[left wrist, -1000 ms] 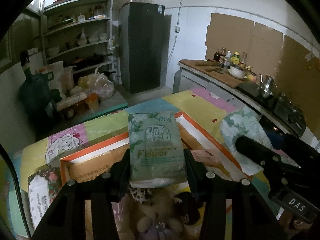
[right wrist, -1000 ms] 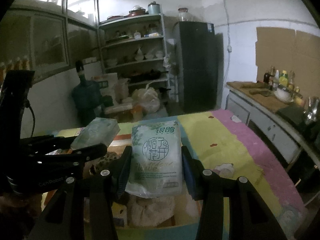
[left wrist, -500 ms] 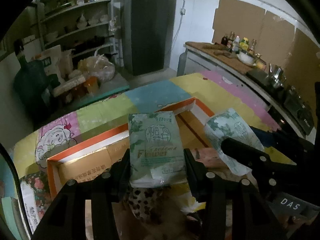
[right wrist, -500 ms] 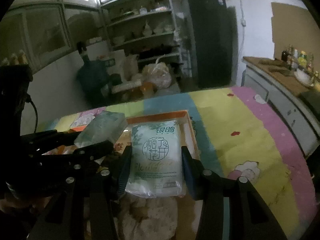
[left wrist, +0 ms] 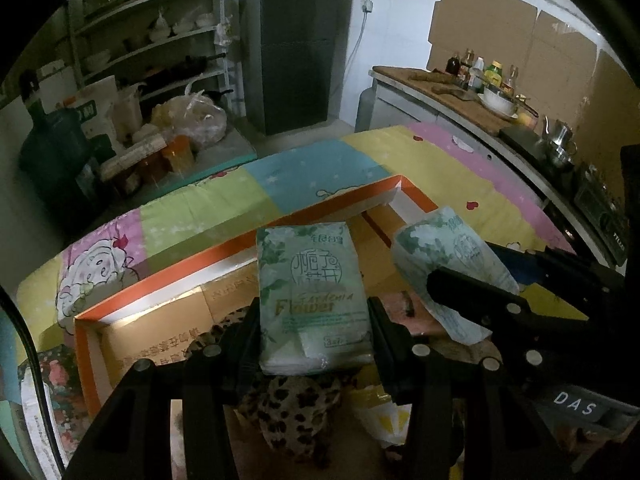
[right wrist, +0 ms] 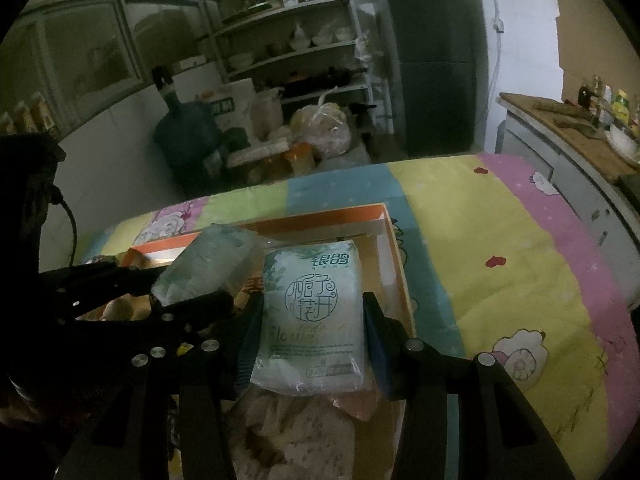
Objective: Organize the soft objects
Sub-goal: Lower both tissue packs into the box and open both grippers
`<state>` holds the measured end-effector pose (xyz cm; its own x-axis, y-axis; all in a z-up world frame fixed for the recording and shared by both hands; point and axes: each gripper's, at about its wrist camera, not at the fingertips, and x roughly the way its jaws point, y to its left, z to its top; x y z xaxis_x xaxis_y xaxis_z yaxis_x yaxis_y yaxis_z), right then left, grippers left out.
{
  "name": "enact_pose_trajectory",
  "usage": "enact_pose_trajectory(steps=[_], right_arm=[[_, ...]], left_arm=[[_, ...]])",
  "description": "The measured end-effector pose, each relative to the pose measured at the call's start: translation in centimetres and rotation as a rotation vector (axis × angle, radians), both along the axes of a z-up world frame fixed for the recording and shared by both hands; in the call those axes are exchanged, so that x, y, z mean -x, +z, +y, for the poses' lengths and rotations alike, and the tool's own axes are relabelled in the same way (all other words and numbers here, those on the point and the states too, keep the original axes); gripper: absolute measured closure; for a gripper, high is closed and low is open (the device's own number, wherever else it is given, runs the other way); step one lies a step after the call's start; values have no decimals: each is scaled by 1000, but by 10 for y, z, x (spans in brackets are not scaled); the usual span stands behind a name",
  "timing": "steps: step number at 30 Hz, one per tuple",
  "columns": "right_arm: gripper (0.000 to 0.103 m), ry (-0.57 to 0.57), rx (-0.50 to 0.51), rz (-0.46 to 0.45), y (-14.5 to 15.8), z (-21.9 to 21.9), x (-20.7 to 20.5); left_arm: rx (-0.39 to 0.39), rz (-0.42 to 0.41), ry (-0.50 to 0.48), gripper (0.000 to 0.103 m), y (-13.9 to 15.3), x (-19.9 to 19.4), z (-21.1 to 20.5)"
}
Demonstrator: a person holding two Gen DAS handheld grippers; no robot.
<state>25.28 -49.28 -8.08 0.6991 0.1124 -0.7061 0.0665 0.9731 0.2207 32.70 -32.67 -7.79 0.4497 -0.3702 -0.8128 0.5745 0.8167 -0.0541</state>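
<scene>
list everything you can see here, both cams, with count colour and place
tissue packs: 2, pale green, one clamped in each gripper over the box
box: 1, orange rim, open, on the quilt
leopard plush: 1, tan spotted, in the box under the left pack
quilt: 1, pastel patchwork, covering the table
fridge: 1, dark, back wall
shelf rack: 1, grey, holding dishes
water jug: 1, blue, on the floor
left gripper: black, shut
right gripper: black, shut
</scene>
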Motion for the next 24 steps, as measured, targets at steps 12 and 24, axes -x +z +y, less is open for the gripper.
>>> enact_pose_trajectory(steps=[12, 24], right_arm=[[53, 11, -19, 43, -13, -3, -8], [46, -4, -64, 32, -15, -10, -4]], left_arm=[[8, 35, 6, 52, -11, -5, 0], [47, 26, 22, 37, -12, -5, 10]])
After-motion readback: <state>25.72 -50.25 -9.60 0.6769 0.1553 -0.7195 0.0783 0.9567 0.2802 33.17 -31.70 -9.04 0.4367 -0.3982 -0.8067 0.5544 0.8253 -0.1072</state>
